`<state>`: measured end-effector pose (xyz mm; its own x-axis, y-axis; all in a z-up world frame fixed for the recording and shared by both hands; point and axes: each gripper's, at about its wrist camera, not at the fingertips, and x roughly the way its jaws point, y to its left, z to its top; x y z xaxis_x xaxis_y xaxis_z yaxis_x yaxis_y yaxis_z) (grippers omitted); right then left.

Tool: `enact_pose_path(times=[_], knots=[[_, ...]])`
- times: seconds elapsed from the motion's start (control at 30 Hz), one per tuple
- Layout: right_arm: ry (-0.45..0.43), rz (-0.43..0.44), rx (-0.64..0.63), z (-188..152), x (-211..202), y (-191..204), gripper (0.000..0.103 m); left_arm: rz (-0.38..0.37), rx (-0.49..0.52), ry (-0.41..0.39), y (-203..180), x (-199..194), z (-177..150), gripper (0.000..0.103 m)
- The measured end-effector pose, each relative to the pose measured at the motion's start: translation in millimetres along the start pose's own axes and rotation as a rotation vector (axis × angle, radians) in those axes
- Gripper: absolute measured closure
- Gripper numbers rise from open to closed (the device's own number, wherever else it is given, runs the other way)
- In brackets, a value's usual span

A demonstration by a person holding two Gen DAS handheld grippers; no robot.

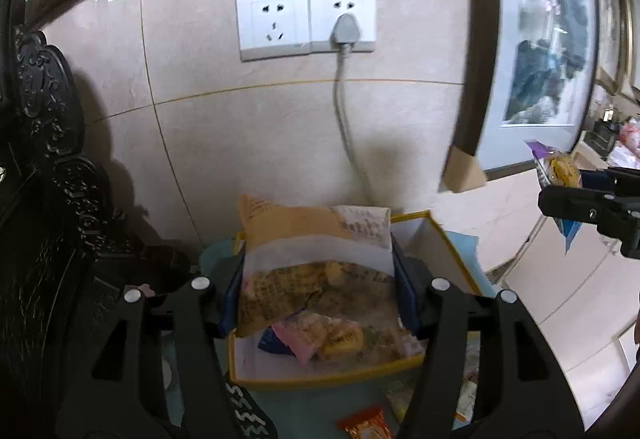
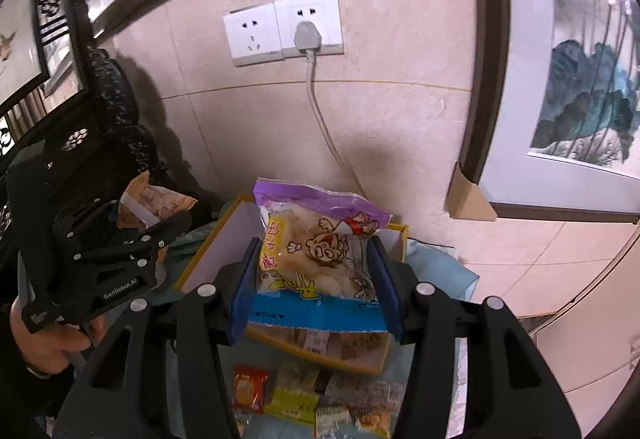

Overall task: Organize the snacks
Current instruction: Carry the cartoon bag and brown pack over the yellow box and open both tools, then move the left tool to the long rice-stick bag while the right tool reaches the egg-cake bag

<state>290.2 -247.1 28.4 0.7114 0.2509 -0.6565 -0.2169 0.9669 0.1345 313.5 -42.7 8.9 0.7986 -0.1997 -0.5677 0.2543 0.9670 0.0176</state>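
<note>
Your left gripper (image 1: 318, 291) is pinching a tan snack packet (image 1: 316, 259) between its jaws, holding it above the yellow-rimmed box (image 1: 320, 375). Only the left wrist view is showing what is lying in that box: pink and yellow wrapped snacks (image 1: 320, 337). Print on the tan packet is too blurred to read.

Your right gripper (image 2: 316, 279) is clamping a purple-topped bag (image 2: 320, 247) with a cartoon figure and large yellow characters; its blue bottom strip is carrying small print you cannot make out. It too is hanging over the box.

Only the right wrist view is showing your left hand (image 2: 44, 343) gripping the handle, the "GenRobot.AI" lettering on that tool, and a row of small loose snacks (image 2: 312, 395) lying on the bench (image 2: 440, 271) in front of the box. Both views are showing the wall sockets (image 1: 306, 21) with one grey plug in.
</note>
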Motion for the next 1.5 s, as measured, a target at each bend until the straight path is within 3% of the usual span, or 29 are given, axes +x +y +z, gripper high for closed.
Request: enact_pose_path(times=[0.03, 0.07, 0.1, 0.13, 0.2, 0.37, 0.77, 0.93, 1.1, 1.2, 1.33, 1.5], knots=[[0.008, 0.009, 0.010, 4, 8, -3, 0.048, 0.020, -0.001, 0.008, 1, 9, 2, 0.038], [0.020, 0.019, 0.021, 7, 17, -5, 0.043, 0.039, 0.001, 0.014, 2, 17, 2, 0.027], [0.035, 0.007, 0.035, 9, 27, -9, 0.036, 0.053, 0.001, 0.020, 1, 23, 2, 0.010], [0.048, -0.016, 0.048, 9, 35, -12, 0.034, 0.079, 0.002, 0.028, 3, 29, 1, 0.007], [0.074, -0.041, 0.062, 6, 47, -17, 0.033, 0.120, 0.002, 0.053, 7, 41, -5, 0.006], [0.104, -0.054, 0.035, -16, 52, -17, 0.033, 0.129, -0.015, 0.091, 18, 45, -23, 0.006], [0.137, -0.047, 0.047, -49, 28, -15, 0.033, 0.094, -0.046, 0.100, 12, 12, -42, 0.005], [0.229, -0.074, 0.045, -116, 26, -24, 0.031, 0.048, -0.037, 0.162, 5, -6, -107, 0.003], [0.384, -0.100, 0.110, -209, 45, -40, 0.031, -0.039, -0.046, 0.305, -10, -13, -208, 0.003], [0.443, -0.120, 0.165, -250, 53, -47, 0.031, -0.067, 0.014, 0.374, -27, -17, -257, 0.003], [0.465, -0.165, 0.145, -273, 61, -48, 0.031, -0.103, 0.072, 0.412, -45, -20, -291, 0.003], [0.413, -0.196, 0.085, -269, 64, -52, 0.031, -0.106, 0.054, 0.416, -53, -21, -308, 0.003]])
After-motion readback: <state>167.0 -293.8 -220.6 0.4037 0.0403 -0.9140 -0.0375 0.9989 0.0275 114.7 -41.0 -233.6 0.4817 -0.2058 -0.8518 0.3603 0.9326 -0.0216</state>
